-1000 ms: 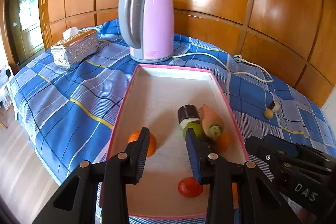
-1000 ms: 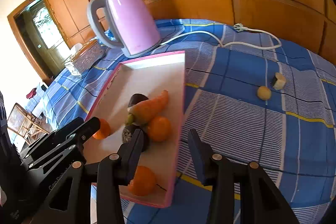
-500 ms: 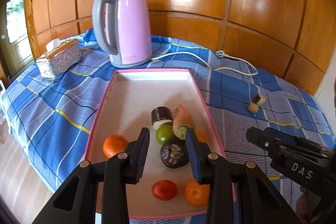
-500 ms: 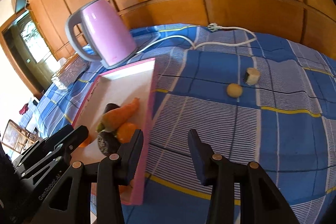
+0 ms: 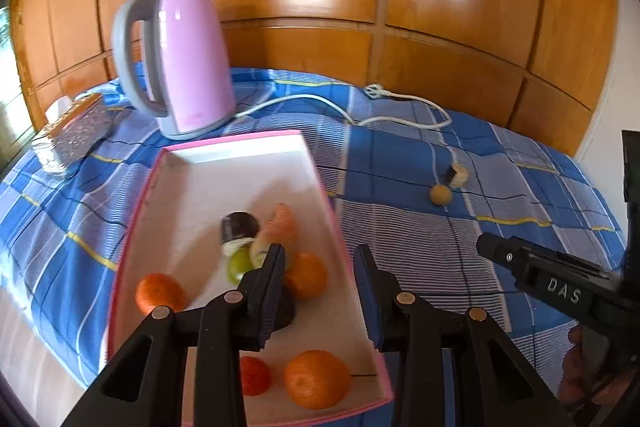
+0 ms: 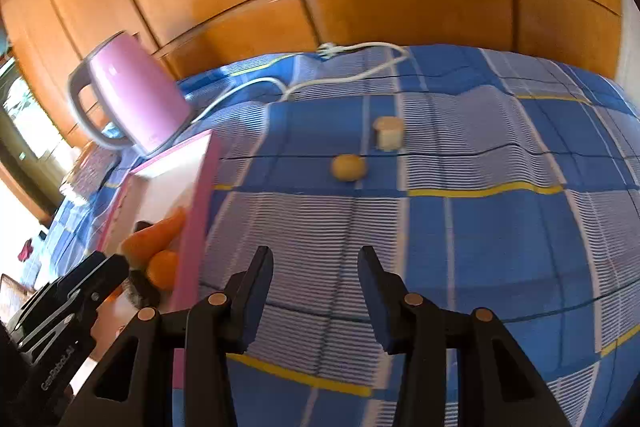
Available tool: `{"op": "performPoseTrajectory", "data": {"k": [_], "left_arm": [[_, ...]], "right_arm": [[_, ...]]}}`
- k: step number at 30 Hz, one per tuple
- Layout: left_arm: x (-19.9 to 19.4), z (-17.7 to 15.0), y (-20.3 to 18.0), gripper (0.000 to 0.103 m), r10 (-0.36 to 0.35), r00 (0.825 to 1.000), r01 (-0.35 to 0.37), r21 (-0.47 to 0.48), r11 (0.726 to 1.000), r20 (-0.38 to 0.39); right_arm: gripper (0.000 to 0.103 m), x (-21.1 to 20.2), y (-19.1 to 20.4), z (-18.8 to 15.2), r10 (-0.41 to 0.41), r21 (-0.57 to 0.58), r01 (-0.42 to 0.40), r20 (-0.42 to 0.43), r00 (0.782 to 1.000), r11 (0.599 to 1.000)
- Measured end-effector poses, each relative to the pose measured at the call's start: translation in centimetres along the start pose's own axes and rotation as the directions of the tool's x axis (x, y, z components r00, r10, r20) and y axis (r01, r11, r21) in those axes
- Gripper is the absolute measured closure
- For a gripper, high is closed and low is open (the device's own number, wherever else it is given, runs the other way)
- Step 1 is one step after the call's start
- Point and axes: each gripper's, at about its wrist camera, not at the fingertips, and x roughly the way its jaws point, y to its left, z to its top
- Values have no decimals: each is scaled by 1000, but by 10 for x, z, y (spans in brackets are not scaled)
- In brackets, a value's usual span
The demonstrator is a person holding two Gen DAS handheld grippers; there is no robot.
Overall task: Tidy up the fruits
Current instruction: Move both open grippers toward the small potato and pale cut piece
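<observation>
The small yellow round fruit point(image 6: 349, 167) lay on the blue plaid cloth point(image 6: 500, 235), well ahead of the right gripper point(image 6: 316, 267) and roughly in line with the gap between its jaws. A pale cut piece point(image 6: 388, 133) sat just beyond it. The right jaws stood partly open, holding nothing. The left gripper point(image 5: 320, 267), also partly open and empty, hung over the right rim of the pink tray point(image 5: 236, 141), which held oranges point(image 5: 316, 379), a carrot point(image 5: 282, 225) and other produce.
</observation>
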Motion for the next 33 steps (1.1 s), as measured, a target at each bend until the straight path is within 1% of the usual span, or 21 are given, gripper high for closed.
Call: {"op": "performPoseTrajectory", "data": {"k": [6,10,13,24,26,33], "left_arm": [[11,4,-24,67,-42,999,43,61,997,-13],[20,8,-39,71,-74,997,76,79,994,-30],[29,11,-50,71,-91,995,94,90,991,-45],[56,22,-79,72,-106,991,114,112,987,-76],[62,24,-82,75,-105,991,114,115,987,-83],[84,30,-94,76,-112,987,124,101,987,-116]], "right_arm": [[58,-2,-26,7,-43,36,42,18,999,998],[58,0,-37,13,-63,43,62,23,998,997],[58,3,-44,16,-71,45,70,23,997,997],[58,15,-56,24,-76,45,75,13,997,996],[58,17,-59,27,-78,44,77,16,997,996],[58,27,-66,40,-73,37,73,15,997,997]]}}
